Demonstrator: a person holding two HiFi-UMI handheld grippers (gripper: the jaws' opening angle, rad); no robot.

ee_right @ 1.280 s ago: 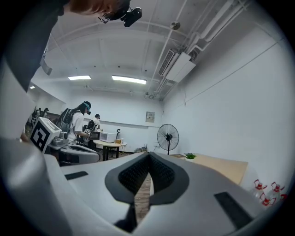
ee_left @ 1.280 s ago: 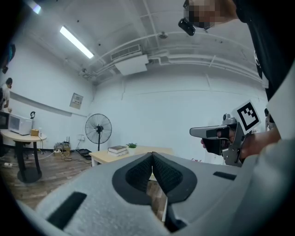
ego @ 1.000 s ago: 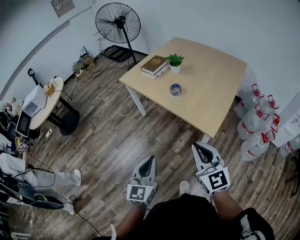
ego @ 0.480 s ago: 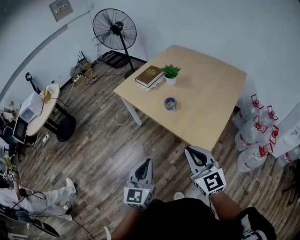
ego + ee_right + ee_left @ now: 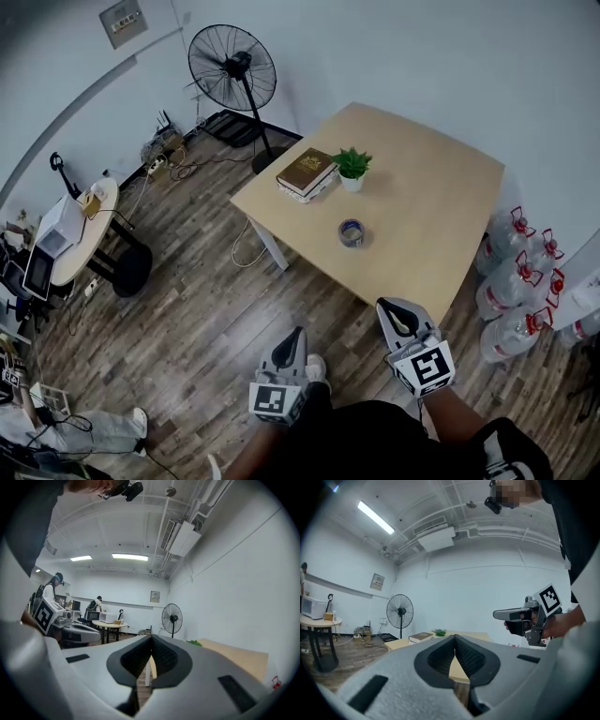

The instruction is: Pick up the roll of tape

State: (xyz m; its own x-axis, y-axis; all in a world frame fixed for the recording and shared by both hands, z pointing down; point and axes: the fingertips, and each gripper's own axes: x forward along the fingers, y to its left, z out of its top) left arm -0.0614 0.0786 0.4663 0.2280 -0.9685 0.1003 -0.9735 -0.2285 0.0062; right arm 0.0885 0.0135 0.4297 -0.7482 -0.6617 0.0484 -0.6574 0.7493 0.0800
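Note:
The roll of tape [image 5: 352,232] lies flat on the light wooden table [image 5: 431,225], near its front edge. Both grippers are held short of the table, over the wooden floor. My left gripper [image 5: 297,332] is shut and empty, its tips meeting [image 5: 455,638]. My right gripper [image 5: 384,307] is also shut with nothing in it [image 5: 151,637], just before the table's near corner. The right gripper [image 5: 524,616] shows in the left gripper view, and the left gripper [image 5: 70,631] shows in the right gripper view. The tape itself is not visible in either gripper view.
A book [image 5: 306,173] and a small potted plant [image 5: 352,166] sit on the table behind the tape. Several water bottles [image 5: 514,281] stand on the floor at the right. A standing fan [image 5: 232,66], cables and a round side table [image 5: 80,225] are at the left.
Both grippers have moved forward toward the table, still shut. In the head view the tape now lies closer to them.

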